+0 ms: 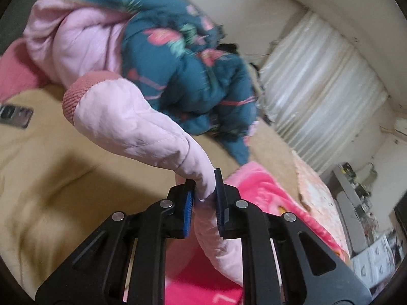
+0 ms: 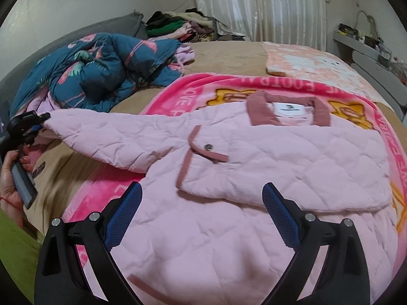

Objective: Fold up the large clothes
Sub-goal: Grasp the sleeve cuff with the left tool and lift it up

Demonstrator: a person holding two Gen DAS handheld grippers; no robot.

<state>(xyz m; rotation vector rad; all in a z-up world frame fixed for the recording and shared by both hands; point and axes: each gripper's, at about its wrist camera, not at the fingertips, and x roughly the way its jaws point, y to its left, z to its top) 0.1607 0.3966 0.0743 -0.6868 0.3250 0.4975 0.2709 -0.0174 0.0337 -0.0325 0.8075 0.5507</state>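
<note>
A pink quilted jacket [image 2: 254, 157] with a darker pink collar lies spread on a pink printed blanket [image 2: 178, 91] on the bed. Its left sleeve [image 2: 114, 137] is stretched out to the left. My left gripper [image 1: 204, 185] is shut on that sleeve [image 1: 132, 124] near its ribbed cuff [image 1: 72, 99] and holds it lifted; it also shows in the right wrist view [image 2: 38, 124], held by a hand. My right gripper [image 2: 202, 195] is open and empty, hovering over the jacket's lower front.
A teal flowered quilt [image 2: 101, 68] is bunched at the bed's left. A clothes pile [image 2: 178, 25] sits at the far edge before striped curtains [image 2: 254, 7]. A peach blanket [image 2: 305, 61] lies far right. A phone [image 1: 15, 115] rests on the tan sheet [image 1: 51, 178].
</note>
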